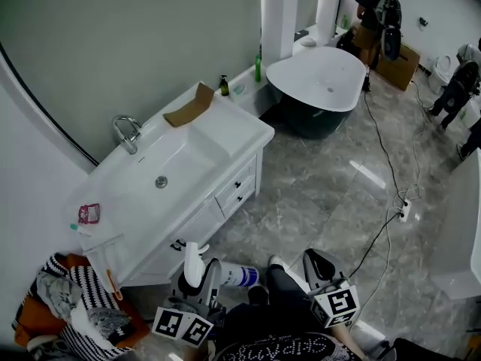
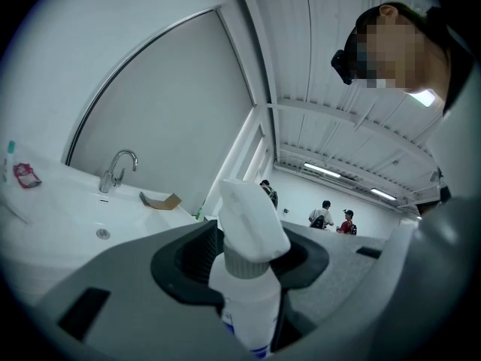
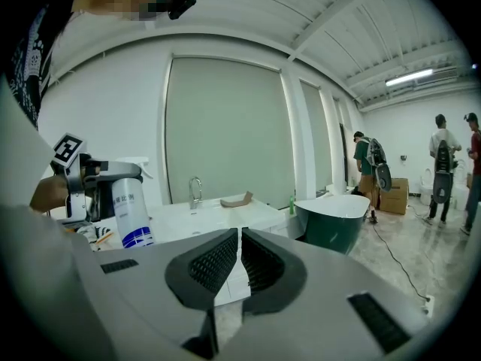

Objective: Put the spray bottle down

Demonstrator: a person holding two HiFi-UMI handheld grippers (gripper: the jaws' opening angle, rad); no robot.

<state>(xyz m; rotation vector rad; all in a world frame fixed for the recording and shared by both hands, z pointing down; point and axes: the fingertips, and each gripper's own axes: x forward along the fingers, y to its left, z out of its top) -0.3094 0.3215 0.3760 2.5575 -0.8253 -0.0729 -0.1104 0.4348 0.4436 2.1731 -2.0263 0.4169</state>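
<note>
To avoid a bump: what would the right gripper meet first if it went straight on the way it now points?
Probably the white vanity, whose front shows just beyond the empty jaws of the right gripper. Nothing seems to stand between them, though depth is unclear.

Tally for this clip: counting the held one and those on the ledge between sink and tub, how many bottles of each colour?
White spray bottle: 1
Dark bottle: 1
Green bottle: 1
Total: 3
</note>
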